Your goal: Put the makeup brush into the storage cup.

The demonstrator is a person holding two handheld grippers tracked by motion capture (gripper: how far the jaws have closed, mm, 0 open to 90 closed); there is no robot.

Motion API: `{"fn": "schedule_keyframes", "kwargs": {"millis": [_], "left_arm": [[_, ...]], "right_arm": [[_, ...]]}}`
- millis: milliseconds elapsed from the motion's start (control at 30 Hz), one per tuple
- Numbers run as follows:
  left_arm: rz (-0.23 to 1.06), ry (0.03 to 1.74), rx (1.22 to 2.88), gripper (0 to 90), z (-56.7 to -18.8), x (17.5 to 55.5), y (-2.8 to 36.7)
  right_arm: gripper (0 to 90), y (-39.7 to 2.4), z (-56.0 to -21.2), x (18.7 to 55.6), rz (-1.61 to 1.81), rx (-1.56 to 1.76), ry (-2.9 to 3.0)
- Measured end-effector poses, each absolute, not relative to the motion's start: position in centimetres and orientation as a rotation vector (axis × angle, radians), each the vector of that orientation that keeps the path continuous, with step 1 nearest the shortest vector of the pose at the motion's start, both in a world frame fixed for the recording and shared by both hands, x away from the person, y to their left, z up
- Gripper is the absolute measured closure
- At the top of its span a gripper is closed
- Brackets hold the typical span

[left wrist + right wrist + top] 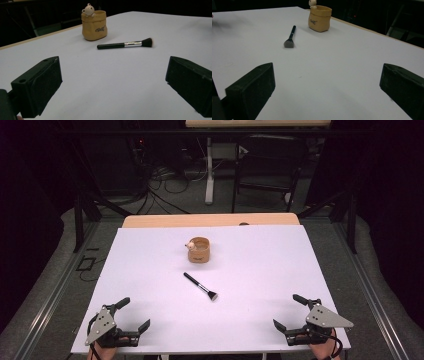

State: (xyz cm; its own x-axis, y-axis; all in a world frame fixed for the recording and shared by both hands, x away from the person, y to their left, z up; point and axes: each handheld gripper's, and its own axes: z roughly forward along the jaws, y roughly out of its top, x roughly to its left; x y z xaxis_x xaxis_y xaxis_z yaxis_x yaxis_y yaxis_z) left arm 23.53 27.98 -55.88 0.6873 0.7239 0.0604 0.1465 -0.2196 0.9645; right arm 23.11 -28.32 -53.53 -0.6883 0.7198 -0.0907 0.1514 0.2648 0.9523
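Note:
A black-handled makeup brush (200, 286) lies flat near the middle of the white table (150, 255), its bristles toward the near right. Behind it stands a tan sack-shaped pot (199, 250) with a small bear figure on its rim. My left gripper (134, 314) rests at the near left corner, jaws wide open and empty. At the near right corner my right gripper (288, 311) is open too, with nothing between its jaws. The left gripper view has the brush (125, 44) and the pot (94, 25) ahead of its gripper (112, 85). The right gripper view has the brush (290, 37) and the pot (320, 18) ahead of its gripper (327, 87).
A strip of wooden tabletop (210, 220) shows beyond the white sheet's far edge. Past the table are dark floor, cables and a desk leg (210, 175). Metal rails (45, 305) run along both sides.

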Motion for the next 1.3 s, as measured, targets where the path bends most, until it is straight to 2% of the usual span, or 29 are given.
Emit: {"fn": "schedule_keyframes", "kwargs": {"millis": [1300], "left_arm": [[0.614,0.677,1.752,0.6,-55.8,23.6,27.7]], "right_arm": [[0.0,-23.0,-53.8,28.5,1.464,0.662,2.109]]}}
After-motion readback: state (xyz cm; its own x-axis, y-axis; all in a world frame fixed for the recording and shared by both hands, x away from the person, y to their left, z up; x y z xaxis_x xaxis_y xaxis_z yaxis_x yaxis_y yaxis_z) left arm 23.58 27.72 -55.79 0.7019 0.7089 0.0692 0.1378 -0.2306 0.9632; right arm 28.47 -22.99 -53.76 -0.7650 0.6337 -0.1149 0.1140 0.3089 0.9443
